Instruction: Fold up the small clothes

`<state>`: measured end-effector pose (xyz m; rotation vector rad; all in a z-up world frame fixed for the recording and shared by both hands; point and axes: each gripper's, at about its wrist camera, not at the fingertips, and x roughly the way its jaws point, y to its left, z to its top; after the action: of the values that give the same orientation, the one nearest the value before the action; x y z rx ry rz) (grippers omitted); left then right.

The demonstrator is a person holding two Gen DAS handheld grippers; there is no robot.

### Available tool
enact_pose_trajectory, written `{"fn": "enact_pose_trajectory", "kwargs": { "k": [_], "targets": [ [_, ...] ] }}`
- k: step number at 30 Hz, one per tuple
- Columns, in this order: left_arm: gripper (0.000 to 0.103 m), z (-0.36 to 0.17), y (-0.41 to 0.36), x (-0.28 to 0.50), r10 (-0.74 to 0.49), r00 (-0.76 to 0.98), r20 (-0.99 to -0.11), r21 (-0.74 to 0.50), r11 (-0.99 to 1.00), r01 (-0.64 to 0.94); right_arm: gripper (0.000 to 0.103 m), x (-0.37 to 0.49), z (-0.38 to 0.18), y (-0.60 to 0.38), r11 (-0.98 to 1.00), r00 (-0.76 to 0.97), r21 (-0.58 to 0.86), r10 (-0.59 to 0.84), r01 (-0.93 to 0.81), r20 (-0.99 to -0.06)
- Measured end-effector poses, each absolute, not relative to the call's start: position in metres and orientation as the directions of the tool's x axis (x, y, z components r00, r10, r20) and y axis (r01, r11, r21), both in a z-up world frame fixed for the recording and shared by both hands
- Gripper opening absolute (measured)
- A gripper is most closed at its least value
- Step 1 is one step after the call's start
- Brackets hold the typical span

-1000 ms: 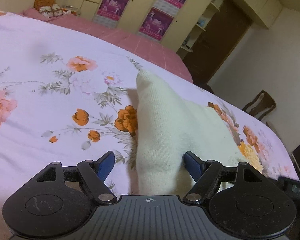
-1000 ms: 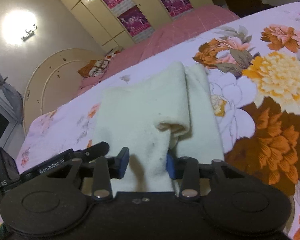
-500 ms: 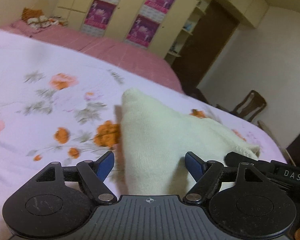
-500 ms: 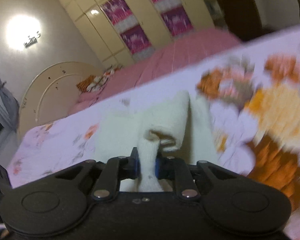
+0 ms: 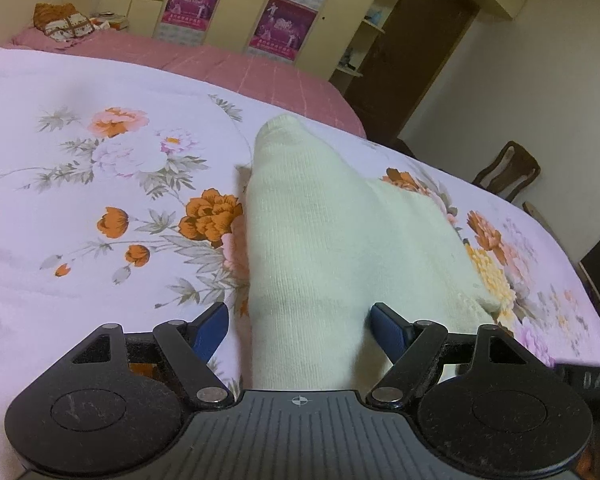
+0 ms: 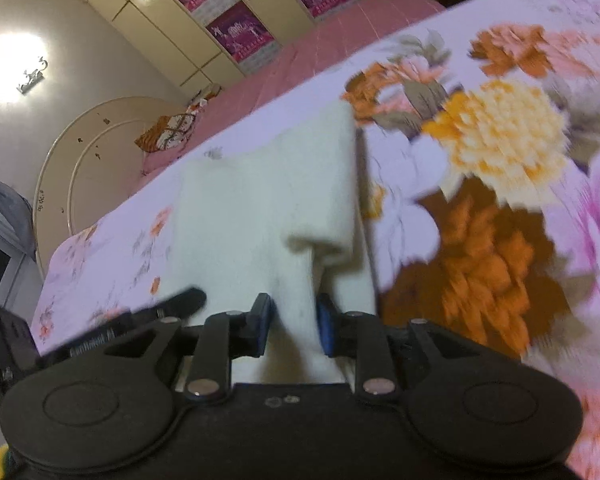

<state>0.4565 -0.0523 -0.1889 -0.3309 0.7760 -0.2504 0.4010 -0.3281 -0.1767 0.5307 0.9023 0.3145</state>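
A cream knitted garment (image 5: 332,240) lies partly folded on the floral bedspread (image 5: 100,208). My left gripper (image 5: 298,326) is open, its blue pads wide apart on either side of the garment's near end, which runs under the gripper body. In the right wrist view the same garment (image 6: 260,200) has a fold doubled over at its right side. My right gripper (image 6: 292,328) has its blue pads close on a narrow pinch of the cloth between them. The left gripper's black finger (image 6: 172,304) shows at the left of that view.
A pink bed cover (image 5: 228,64) lies beyond the floral one, with a bundle of patterned cloth (image 5: 62,24) at its far end. Cupboards with purple posters (image 5: 284,20) line the wall. A wooden chair (image 5: 508,172) stands at the right, past the bed edge.
My right gripper closed on the cloth about half a second ago, lifted, and has now come back down with slightly wider pads. The left gripper stayed open and shifted a little.
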Motion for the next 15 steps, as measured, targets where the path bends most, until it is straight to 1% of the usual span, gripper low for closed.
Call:
{"fn": "enact_pose_trajectory", "kwargs": {
  "k": [12, 14, 15],
  "targets": [
    [0.077, -0.191, -0.053, 0.431, -0.322, 0.672, -0.667, -0.319, 0.938, 0.133, 0.025, 0.352, -0.175, -0.330, 0.858, 0.578, 0.513, 0.434, -0.030, -0.691],
    [0.077, -0.191, -0.052, 0.426, -0.318, 0.674, -0.667, -0.314, 0.940, 0.133, 0.027, 0.345, -0.174, -0.330, 0.856, 0.577, 0.516, 0.434, -0.025, -0.692],
    [0.077, -0.191, -0.051, 0.424, -0.317, 0.674, -0.667, -0.310, 0.941, 0.135, 0.029, 0.341, -0.174, -0.329, 0.857, 0.576, 0.515, 0.433, -0.024, -0.693]
  ]
}}
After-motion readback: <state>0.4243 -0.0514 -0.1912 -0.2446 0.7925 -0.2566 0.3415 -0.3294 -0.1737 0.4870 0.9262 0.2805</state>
